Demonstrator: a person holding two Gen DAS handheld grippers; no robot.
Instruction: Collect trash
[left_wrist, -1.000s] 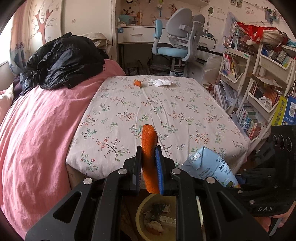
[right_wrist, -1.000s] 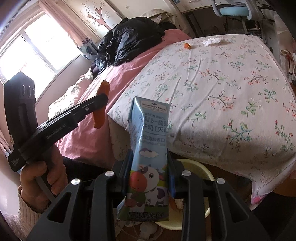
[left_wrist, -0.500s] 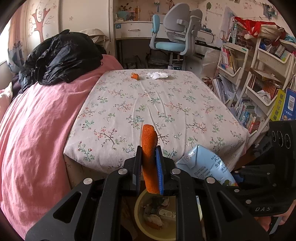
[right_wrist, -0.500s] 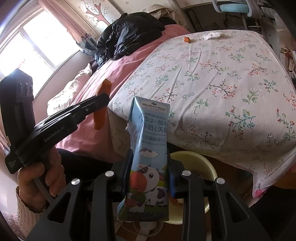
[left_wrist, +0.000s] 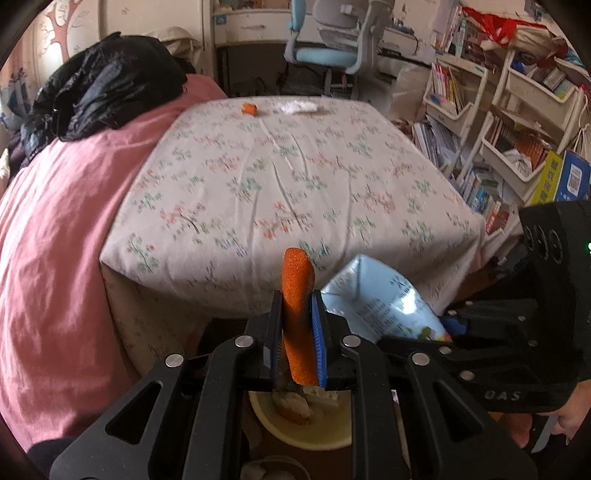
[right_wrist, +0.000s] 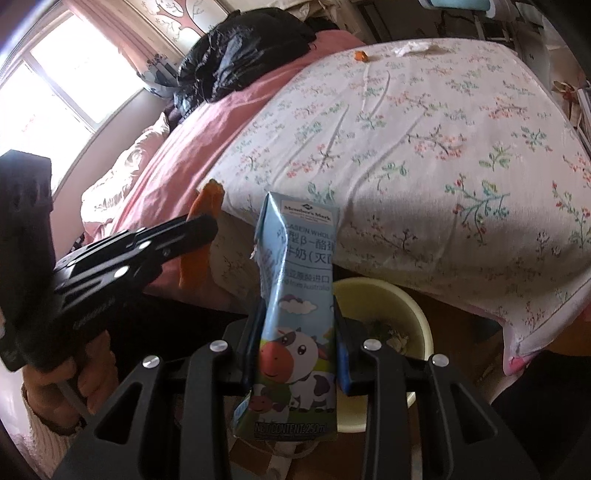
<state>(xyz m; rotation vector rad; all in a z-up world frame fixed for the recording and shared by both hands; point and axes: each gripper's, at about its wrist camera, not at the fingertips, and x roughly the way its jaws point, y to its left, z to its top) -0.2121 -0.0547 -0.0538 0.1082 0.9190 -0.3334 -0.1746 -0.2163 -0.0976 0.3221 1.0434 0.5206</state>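
Below the near edge of the floral tablecloth (left_wrist: 295, 177), a yellow basin (right_wrist: 388, 295) sits on the floor. Above it, the left gripper (left_wrist: 298, 332) pinches an upright orange peel strip (left_wrist: 297, 295), and the right gripper (right_wrist: 295, 350) clamps a blue milk carton (right_wrist: 299, 295). At the far edge lie a small orange scrap (left_wrist: 249, 109) and a crumpled tissue (left_wrist: 297, 107).

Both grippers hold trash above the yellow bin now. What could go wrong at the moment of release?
1. The tall blue milk carton in the right gripper stands near the rim of the round yellow bin, so it may tip over the edge.
2. The orange peel strip in the left gripper may stick to a pad.
3. The two grippers are close and could collide.
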